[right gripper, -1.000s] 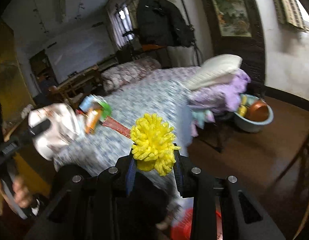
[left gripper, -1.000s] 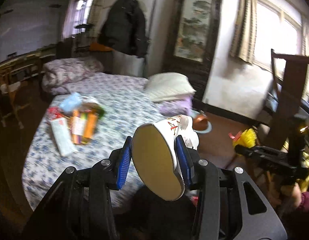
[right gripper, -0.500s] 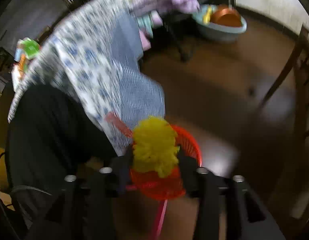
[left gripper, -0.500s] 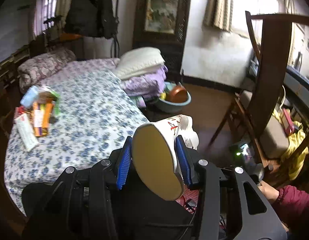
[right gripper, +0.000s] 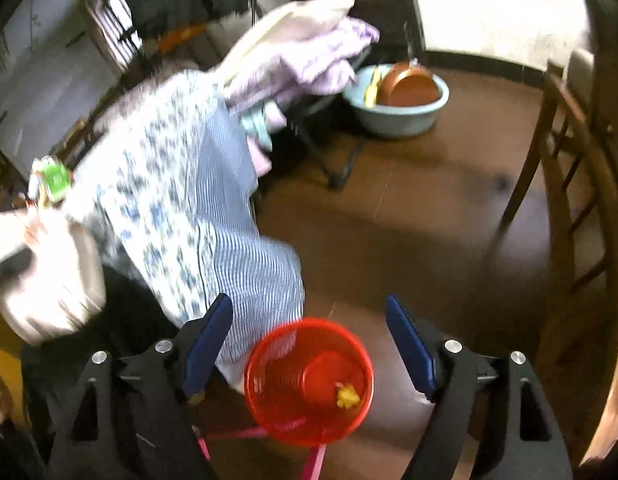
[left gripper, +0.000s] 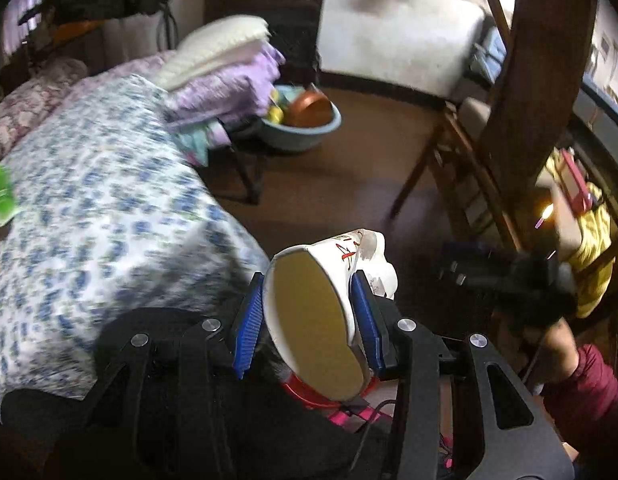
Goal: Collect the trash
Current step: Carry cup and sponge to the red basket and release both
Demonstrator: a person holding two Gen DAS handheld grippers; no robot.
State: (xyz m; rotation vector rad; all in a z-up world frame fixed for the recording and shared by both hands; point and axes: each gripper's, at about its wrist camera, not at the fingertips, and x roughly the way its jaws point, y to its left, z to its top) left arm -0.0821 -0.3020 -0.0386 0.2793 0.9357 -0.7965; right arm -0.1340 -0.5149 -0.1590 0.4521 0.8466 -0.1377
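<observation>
Now that our right tool [right gripper: 309, 344] is opening, nothing between its pads, the yellow pompom [right gripper: 348, 395] lies in the red bin [right gripper: 309, 380]: one piece done. Left tool [left gripper: 309, 312] stays clamped on the paper cup [left gripper: 317, 312], above the bin, next to drop.

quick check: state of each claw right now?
Left claw: closed on the paper cup.
Right claw: opening, nothing between the pads; the yellow scrap lies in the red bin below.

Bin [right gripper: 309, 380] on the floor [right gripper: 409, 220] just beside the bed [right gripper: 169, 200] — basin [right gripper: 401, 112] beyond, chair [right gripper: 569, 180] right.
</observation>
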